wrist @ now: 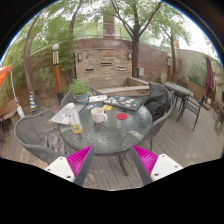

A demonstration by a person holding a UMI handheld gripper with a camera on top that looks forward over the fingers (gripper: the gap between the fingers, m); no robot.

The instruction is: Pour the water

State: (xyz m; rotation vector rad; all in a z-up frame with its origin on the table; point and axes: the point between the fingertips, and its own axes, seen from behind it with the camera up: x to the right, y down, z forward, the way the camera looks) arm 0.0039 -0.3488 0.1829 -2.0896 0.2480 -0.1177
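A round glass patio table (100, 138) stands ahead of my gripper on a wooden deck. On it are a pale cup or small pitcher (98, 116), a yellow item (107, 107), a red lid-like disc (122, 117) and a white cloth or paper (68, 113). My gripper (112, 160) is open, its magenta pads (81, 158) wide apart with nothing between them. It is well short of the table, above the deck boards.
Metal mesh chairs (32, 132) stand around the table at left and at right (160, 103). A dark side table (181, 92) and another chair are at far right. A brick wall (105, 62), trees and planters lie behind.
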